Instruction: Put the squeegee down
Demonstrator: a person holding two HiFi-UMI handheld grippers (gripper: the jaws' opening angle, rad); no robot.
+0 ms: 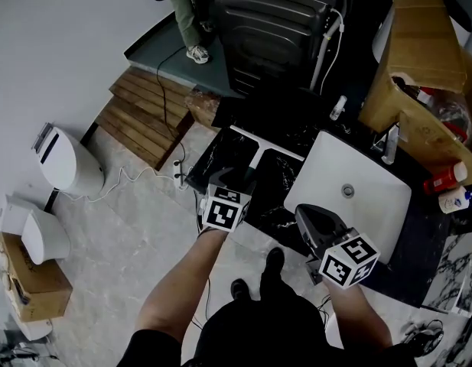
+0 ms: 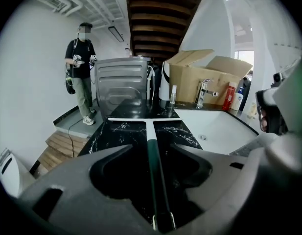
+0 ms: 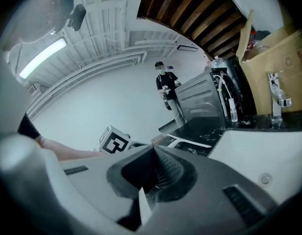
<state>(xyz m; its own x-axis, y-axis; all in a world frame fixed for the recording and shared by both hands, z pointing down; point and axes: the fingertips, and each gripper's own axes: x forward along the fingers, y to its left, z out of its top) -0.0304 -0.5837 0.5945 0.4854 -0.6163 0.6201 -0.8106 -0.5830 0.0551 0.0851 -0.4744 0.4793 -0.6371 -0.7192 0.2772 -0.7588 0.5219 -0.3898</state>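
Note:
The squeegee [image 1: 260,150], with a white blade and a dark green handle, lies flat on the black marble counter [image 1: 289,109], blade away from me. My left gripper [image 1: 237,179] sits over the handle's near end. In the left gripper view the handle [image 2: 152,163] runs straight between the jaws, which stand wide apart and touch it nowhere; the left gripper [image 2: 151,150] is open. My right gripper [image 1: 306,212] hovers by the sink's near corner, and in the right gripper view its jaws meet at the tip [image 3: 151,149], shut on nothing that I can see.
A white sink basin [image 1: 373,197] with a faucet [image 1: 390,144] lies right of the squeegee. Behind it are a cardboard box [image 1: 419,52], a small spray bottle [image 1: 338,107] and a red bottle [image 1: 445,177]. A grey appliance [image 1: 274,21] and a person [image 1: 187,14] stand beyond the counter; wooden steps [image 1: 148,113] are left.

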